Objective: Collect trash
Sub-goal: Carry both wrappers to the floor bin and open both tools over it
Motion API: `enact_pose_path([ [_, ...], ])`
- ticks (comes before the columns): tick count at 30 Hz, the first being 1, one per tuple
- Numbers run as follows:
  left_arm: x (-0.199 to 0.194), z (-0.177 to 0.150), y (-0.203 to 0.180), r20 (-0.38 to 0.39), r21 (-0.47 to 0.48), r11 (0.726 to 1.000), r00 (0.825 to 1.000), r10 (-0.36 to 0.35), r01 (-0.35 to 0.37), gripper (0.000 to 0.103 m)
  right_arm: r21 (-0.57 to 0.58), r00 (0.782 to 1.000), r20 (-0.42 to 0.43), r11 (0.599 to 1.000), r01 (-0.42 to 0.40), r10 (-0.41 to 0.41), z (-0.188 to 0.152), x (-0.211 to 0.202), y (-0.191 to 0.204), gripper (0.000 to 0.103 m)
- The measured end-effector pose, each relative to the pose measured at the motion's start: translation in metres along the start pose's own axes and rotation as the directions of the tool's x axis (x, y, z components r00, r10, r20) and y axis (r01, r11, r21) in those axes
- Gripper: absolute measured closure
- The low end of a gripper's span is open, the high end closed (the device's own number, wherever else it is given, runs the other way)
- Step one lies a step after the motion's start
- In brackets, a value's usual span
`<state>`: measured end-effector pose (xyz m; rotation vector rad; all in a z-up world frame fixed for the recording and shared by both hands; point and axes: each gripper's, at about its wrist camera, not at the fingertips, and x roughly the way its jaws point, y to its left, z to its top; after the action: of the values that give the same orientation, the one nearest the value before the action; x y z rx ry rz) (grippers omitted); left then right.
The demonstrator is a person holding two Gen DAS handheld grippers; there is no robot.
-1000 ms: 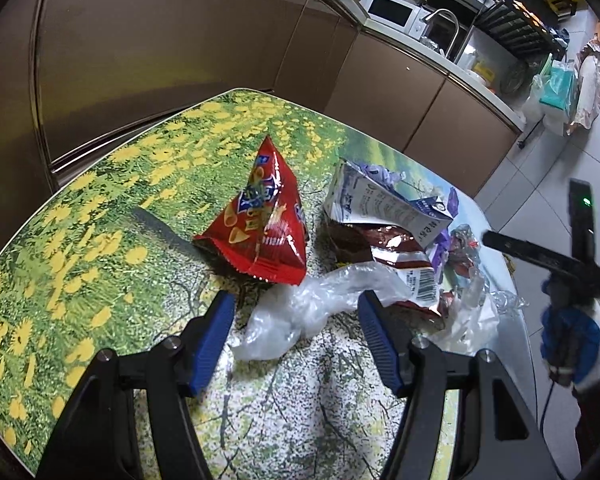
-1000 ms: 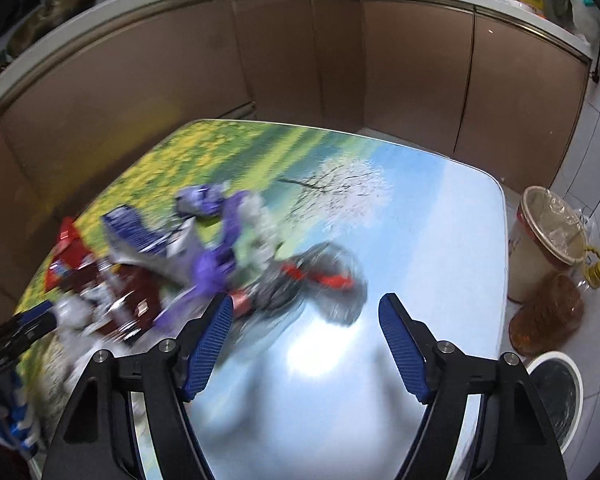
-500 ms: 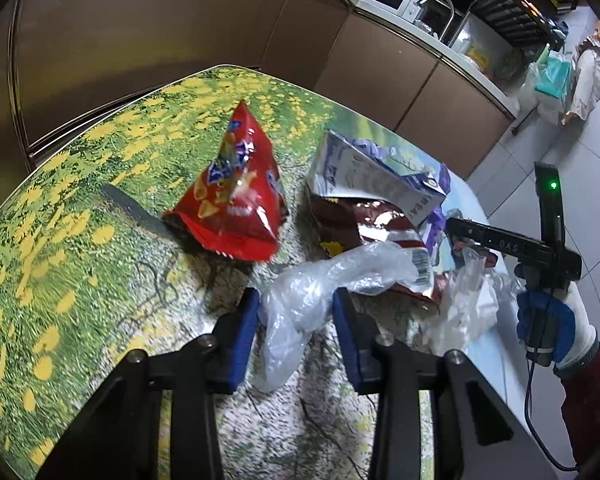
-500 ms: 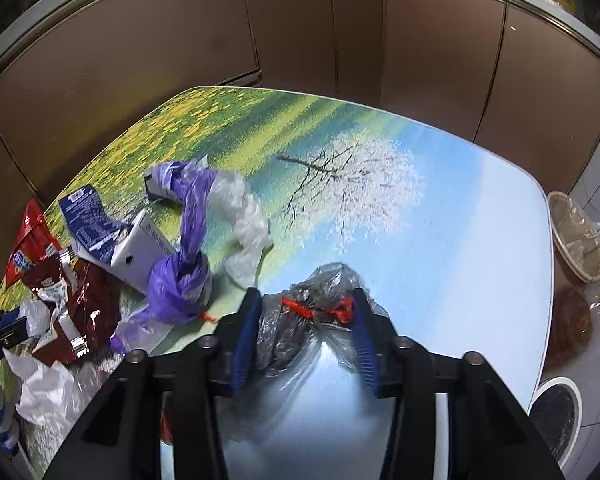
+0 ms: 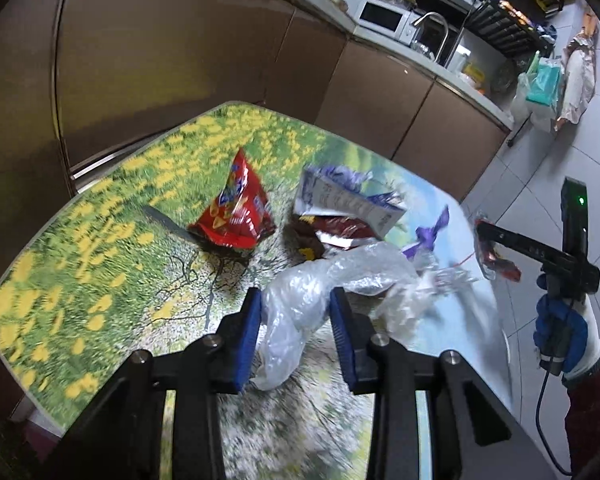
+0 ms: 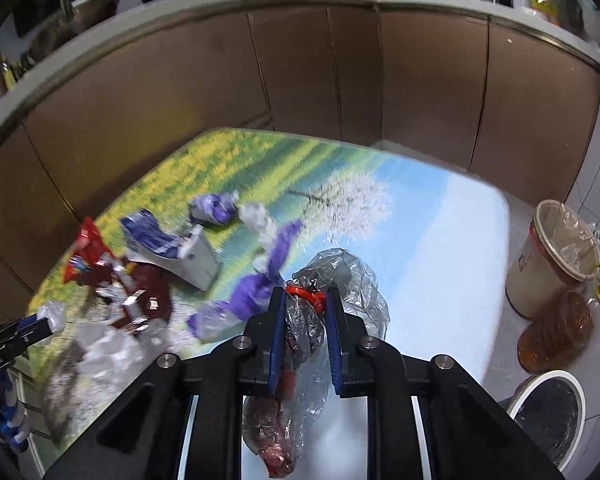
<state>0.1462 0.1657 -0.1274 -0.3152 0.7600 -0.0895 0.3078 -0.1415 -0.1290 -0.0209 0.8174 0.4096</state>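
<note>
My left gripper (image 5: 294, 320) is shut on a crumpled clear plastic bag (image 5: 340, 280) and holds it just above the table. My right gripper (image 6: 304, 312) is shut on a grey plastic bag with a red tie (image 6: 332, 280), lifted off the table; it also shows in the left wrist view (image 5: 494, 256). On the table lie a red snack bag (image 5: 236, 212), a white and blue carton (image 5: 348, 204), a dark red wrapper (image 5: 332, 232) and purple plastic (image 6: 256, 292).
The table (image 6: 440, 240) has a meadow print and stands against brown cabinets (image 6: 340, 80). On the floor to the right stand a lined beige bin (image 6: 552, 256), an oil bottle (image 6: 556, 328) and a white-rimmed bin (image 6: 552, 416).
Both grippers went from open to shut: the left on the clear bag, the right on the grey bag. Both have lifted their bags up from the table.
</note>
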Motion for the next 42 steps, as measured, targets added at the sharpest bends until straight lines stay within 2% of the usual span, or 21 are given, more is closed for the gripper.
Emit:
enact_pose_path([
  [5,-0.027,0.002,-0.035,0.033,0.07,0.997,0.999,-0.015,0.013,0.071,0.016,0.997,0.074,0.999,-0.031,0.03,-0.013,-0.046,-0.002,0.084],
  [9,-0.031,0.002,-0.075,0.019,0.134,0.99,0.998,-0.053,0.05,0.071,0.03,0.992,0.123,0.999,-0.017,0.013,-0.029,-0.085,-0.016,0.084],
  [14,-0.014,-0.002,-0.14,-0.042,0.225,0.967,0.993,-0.112,0.119,0.071,0.068,0.985,0.153,0.995,0.067,-0.077,-0.053,-0.124,-0.055,0.084],
  [20,0.032,-0.013,-0.24,-0.152,0.348,0.91,0.971,-0.183,0.226,0.071,0.185,0.964,0.137,0.962,0.2,-0.227,-0.092,-0.144,-0.125,0.084],
  [22,0.054,-0.017,-0.28,-0.194,0.386,0.883,0.959,-0.206,0.267,0.071,0.237,0.958,0.118,0.944,0.23,-0.263,-0.109,-0.147,-0.152,0.084],
  [28,0.124,-0.032,-0.384,-0.306,0.436,0.825,0.922,-0.239,0.359,0.071,0.377,0.936,0.05,0.874,0.306,-0.349,-0.147,-0.145,-0.222,0.083],
  [33,0.189,-0.044,-0.457,-0.394,0.427,0.804,0.885,-0.246,0.414,0.07,0.473,0.92,-0.013,0.809,0.35,-0.391,-0.168,-0.131,-0.276,0.081],
  [38,0.239,-0.059,-0.501,-0.452,0.422,0.793,0.861,-0.235,0.438,0.067,0.511,0.909,-0.054,0.771,0.38,-0.413,-0.178,-0.118,-0.311,0.075],
  [40,0.258,-0.062,-0.509,-0.485,0.384,0.801,0.838,-0.248,0.46,0.062,0.521,0.901,-0.073,0.755,0.4,-0.427,-0.183,-0.114,-0.322,0.073],
  [42,0.27,-0.063,-0.515,-0.504,0.35,0.808,0.823,-0.263,0.473,0.053,0.528,0.893,-0.089,0.74,0.417,-0.441,-0.187,-0.112,-0.329,0.064],
])
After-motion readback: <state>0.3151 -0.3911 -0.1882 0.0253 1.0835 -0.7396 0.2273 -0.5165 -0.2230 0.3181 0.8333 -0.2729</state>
